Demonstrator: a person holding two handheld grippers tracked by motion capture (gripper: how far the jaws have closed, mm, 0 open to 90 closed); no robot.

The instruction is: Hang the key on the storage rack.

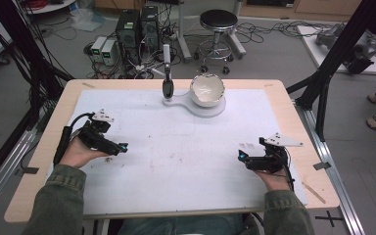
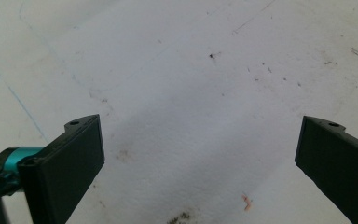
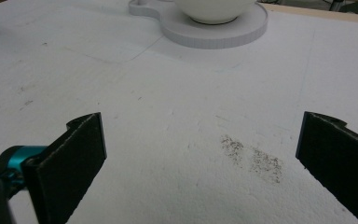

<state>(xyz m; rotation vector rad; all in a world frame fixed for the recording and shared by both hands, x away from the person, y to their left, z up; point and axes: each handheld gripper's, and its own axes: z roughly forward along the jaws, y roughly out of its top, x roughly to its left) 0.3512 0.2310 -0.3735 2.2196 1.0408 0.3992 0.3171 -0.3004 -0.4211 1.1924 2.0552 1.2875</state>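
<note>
White foam sheeting (image 1: 176,161), matte, faintly pitted and flecked with dark and reddish specks, covers most of the pale wooden table (image 1: 39,166). Both forearms, in olive-green sleeves (image 1: 54,200), come in low from the near edge, each hand resting on the sheet. The left gripper (image 1: 119,147) lies at the left side of the sheet, angled inward and pointing right, its flat black jaws spread wide with bare foam between them. The right gripper (image 1: 242,156) lies at the right side, pointing left, its jaws likewise wide apart and gripping nothing. Well beyond both, near the far edge, a glossy white bowl (image 1: 207,90) sits on a flat white base (image 1: 186,105), with a dark upright handle-like piece (image 1: 167,87) standing on the base's narrow left end.
</note>
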